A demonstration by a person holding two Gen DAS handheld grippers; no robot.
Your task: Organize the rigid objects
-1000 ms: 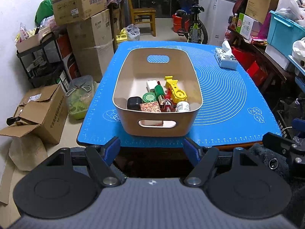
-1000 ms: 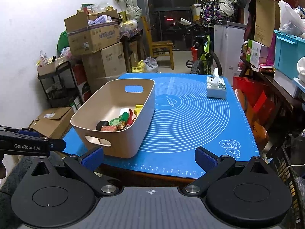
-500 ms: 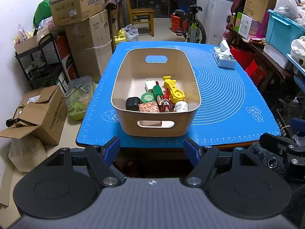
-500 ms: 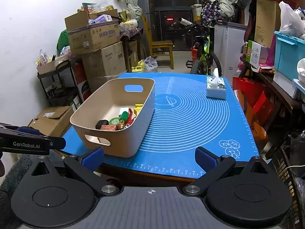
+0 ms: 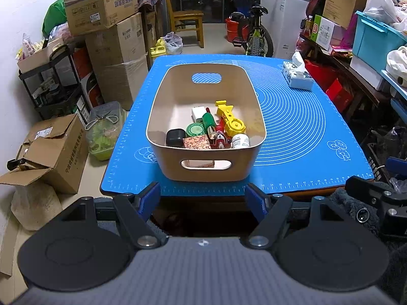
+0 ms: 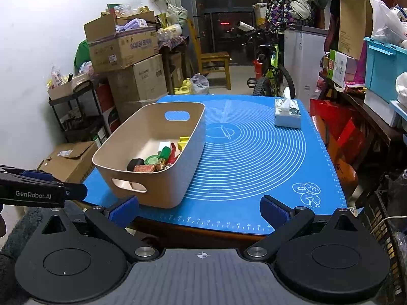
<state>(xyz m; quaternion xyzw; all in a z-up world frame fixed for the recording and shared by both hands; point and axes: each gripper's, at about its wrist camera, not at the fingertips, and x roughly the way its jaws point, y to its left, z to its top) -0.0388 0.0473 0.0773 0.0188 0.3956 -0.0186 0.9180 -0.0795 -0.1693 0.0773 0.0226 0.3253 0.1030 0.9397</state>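
A beige bin with cut-out handles stands on the blue mat, toward its left side. Inside lie several small objects: a yellow plastic piece, a green bottle, a green round tin, a black case, a patterned red box and a white jar. My left gripper hangs open in front of the table's near edge, nothing between its fingers. My right gripper is open too, before the near edge, right of the bin.
A tissue box sits at the mat's far right. Cardboard boxes and a shelf crowd the floor on the left. A wooden chair and a bicycle stand beyond the table; storage bins line the right.
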